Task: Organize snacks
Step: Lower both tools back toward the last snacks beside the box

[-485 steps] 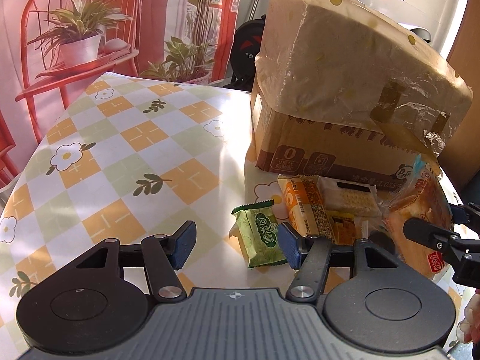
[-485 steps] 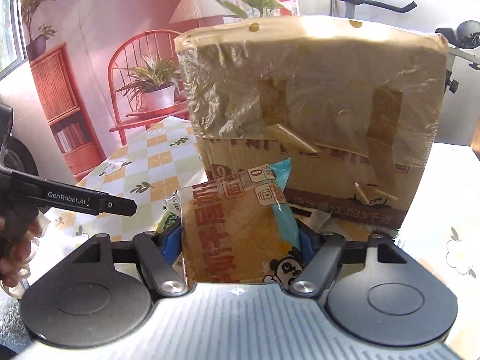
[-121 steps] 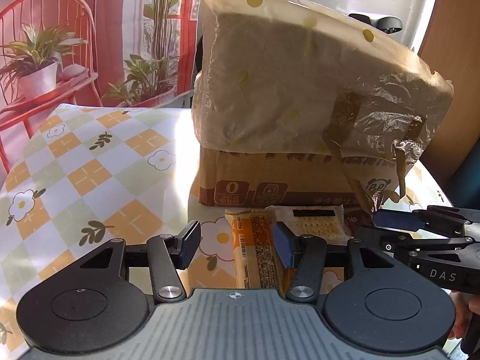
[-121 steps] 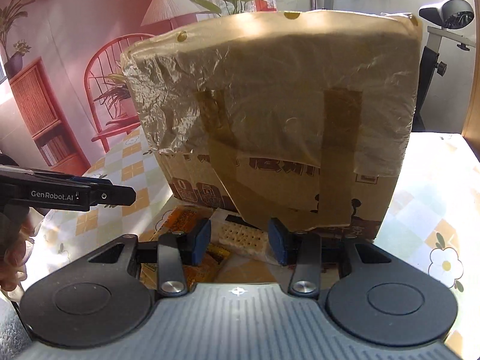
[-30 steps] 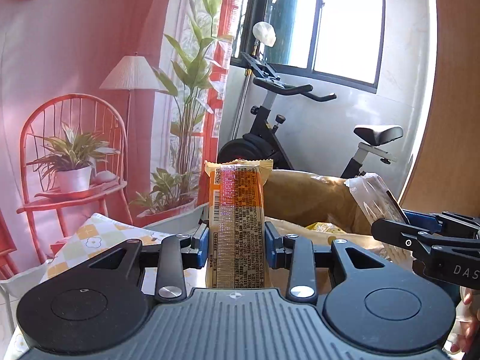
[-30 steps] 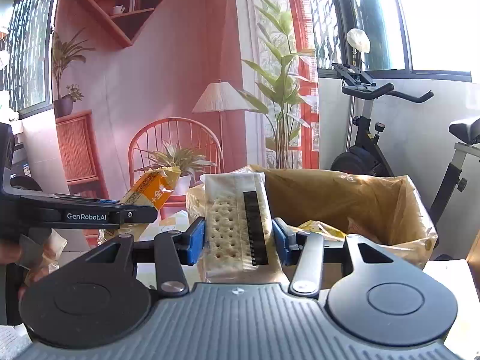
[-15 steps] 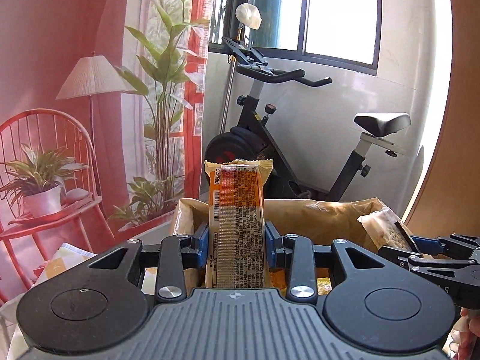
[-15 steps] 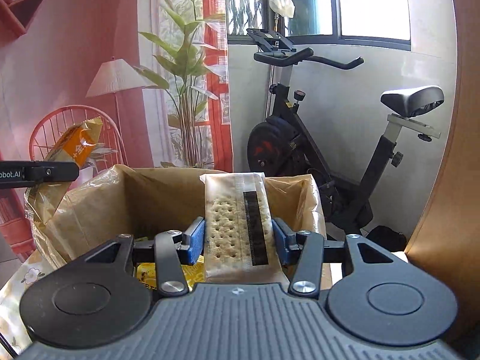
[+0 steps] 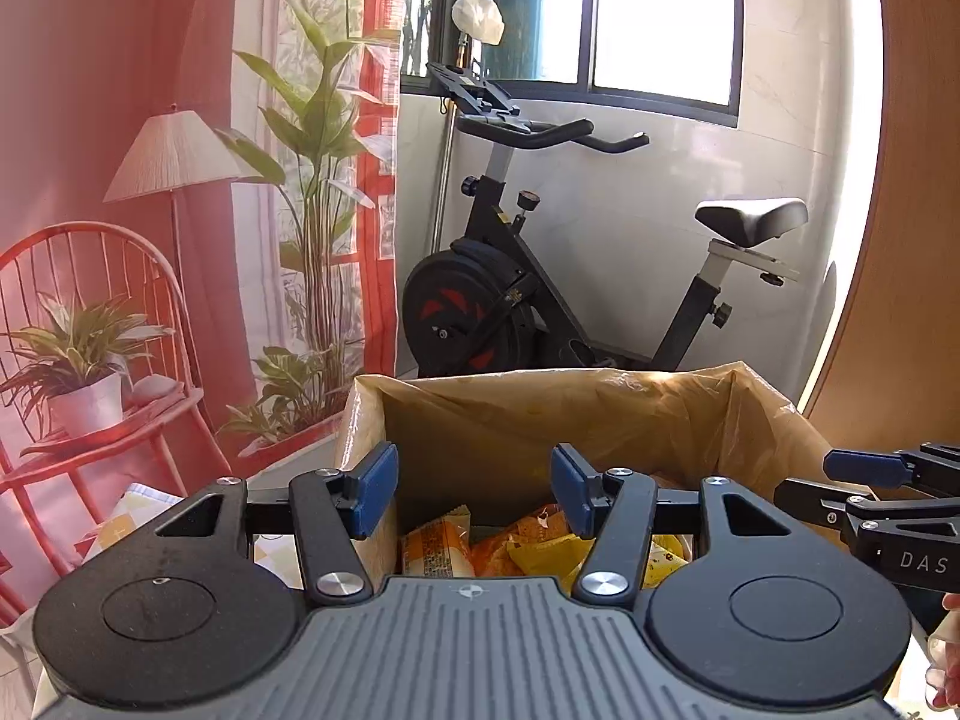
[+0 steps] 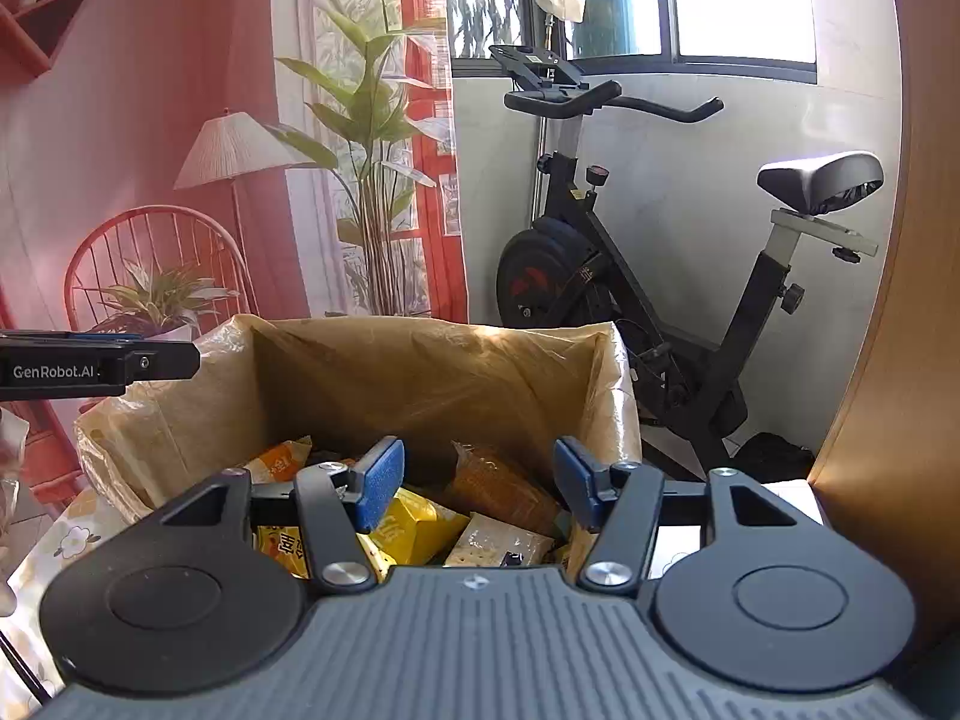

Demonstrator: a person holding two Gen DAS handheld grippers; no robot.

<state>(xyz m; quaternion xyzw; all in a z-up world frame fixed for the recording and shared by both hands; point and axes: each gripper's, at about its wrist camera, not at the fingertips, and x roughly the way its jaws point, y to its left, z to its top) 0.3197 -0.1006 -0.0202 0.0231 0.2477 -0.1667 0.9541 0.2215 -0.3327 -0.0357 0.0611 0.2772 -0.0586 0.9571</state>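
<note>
Half a second ago each claw pinched a snack upright between its blue pads; both have since let go. The left gripper [image 9: 474,491] stands wide apart with nothing between its fingers, and the right gripper [image 10: 478,483] is spread just as far and equally bare.

Below the left gripper, the orange snack bar [image 9: 435,551] lies inside the cardboard box [image 9: 540,414], its crimped end tilted up beside crinkled yellow and orange wrappers [image 9: 540,549]. Below the right gripper, the cracker pack [image 10: 504,540], pale and dotted with small holes under clear film, rests flat among the other snacks: a yellow carton [image 10: 414,519], a ribbed brown packet [image 10: 504,486] and an orange pouch [image 10: 279,459].

The box is lined with glossy, wrinkled tan plastic that folds over its rim. In the left view the right gripper's dark fingers reach in from the right edge near the box wall; in the right view the left gripper's black bar crosses the left edge above the rim.

Behind the box stands a black exercise bike [image 9: 540,276] against a pale wall under a window [image 9: 660,18]. To the left hangs a red printed backdrop showing a chair, a lamp and leafy plants [image 9: 150,210].
</note>
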